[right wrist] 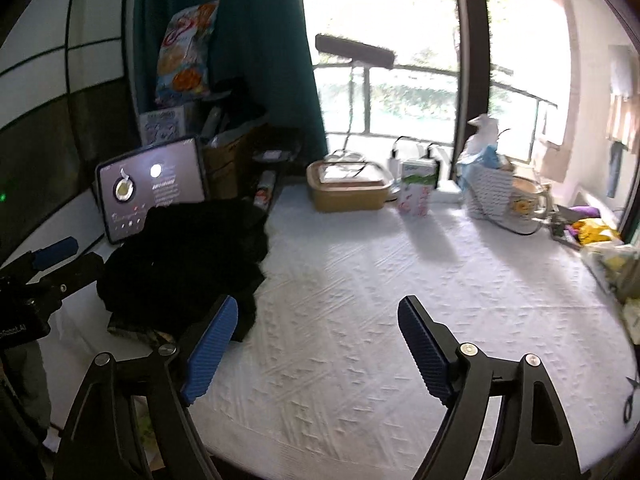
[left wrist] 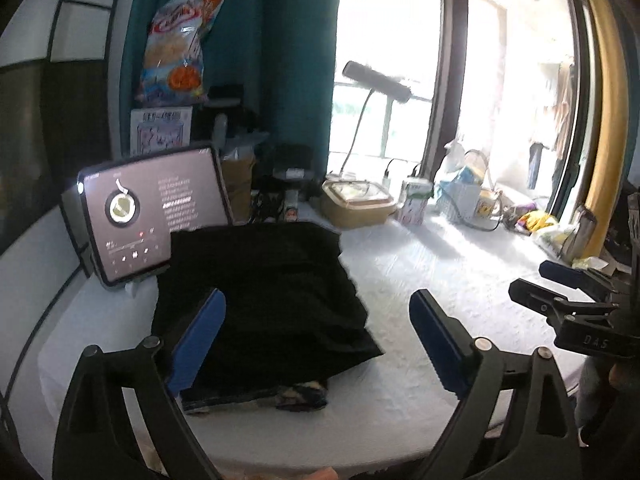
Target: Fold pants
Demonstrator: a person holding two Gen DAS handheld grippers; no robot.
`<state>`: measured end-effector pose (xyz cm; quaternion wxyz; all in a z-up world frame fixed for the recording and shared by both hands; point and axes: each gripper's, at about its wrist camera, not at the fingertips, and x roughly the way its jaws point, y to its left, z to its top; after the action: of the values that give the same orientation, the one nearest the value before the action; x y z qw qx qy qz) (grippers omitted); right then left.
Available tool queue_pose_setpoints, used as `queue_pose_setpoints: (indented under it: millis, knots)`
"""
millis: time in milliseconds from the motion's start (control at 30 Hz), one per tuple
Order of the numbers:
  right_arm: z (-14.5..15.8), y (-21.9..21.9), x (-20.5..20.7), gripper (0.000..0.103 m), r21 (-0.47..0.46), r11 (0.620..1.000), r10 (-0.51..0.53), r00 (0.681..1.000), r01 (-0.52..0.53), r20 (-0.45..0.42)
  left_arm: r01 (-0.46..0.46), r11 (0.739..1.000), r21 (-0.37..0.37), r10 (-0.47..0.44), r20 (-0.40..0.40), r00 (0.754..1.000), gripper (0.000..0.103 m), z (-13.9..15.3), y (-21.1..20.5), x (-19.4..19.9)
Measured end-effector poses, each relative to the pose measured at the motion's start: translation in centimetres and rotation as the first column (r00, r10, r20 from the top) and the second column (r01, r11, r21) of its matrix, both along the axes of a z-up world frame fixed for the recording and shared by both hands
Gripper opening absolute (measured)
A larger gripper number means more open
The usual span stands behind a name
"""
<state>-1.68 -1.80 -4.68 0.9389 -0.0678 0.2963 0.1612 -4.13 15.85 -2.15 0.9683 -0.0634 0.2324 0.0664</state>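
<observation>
While the pants lie folded on the table, both grippers, left and right, stand wide and empty; folding seems finished, maybe only smoothing remains

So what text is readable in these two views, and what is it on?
"DAS": on the right tongs' black body.
"Robot.AI", start cut off: on the left tongs' body.
Tablet: lines of text, too small.
Snack bag: red logo, blurred.
Carton: print unreadable.
</observation>
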Motion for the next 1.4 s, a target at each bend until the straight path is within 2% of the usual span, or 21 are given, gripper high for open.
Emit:
queue_pose_setpoints:
  millis: [267,400,733,1100,1400]
  knots:
    - [3.4,-3.4,-2.8,0.089,0.014,0.997,-0.077,0.993,0.076,0.094,0.026,0.996,0.086,-0.034,0.091,0.995,0.093,3.4,-2.9,-1.8]
    - [5.2,-4.6,-4.4,0.092,0.014,0.994,-0.109,0.982,0.109,0.157,0.037,0.995,0.095,-0.05,0.144,0.988,0.094,5.0,-3.6,-2.9]
    - [8.6,-5.8,-7.6,0.093,0.037,0.991,-0.134,0.958,0.129,0.254,0.075,0.989,0.125,-0.099,0.196,0.976,0.094,7.3,-5.3,-4.3]
    - [11.0,-5.6,-10.1,0.094,0.054,0.99,-0.139,0.934,0.128,0.329,0.076,0.987,0.14,-0.112,0.267,0.957,0.094,9.4,-6.0,-6.1]
    - [12.8,-6.4,-12.6,0.096,0.046,0.985,-0.168,0.897,0.164,0.409,0.063,0.987,0.148,-0.111,0.336,0.935,0.094,10.8,-6.3,-7.6]
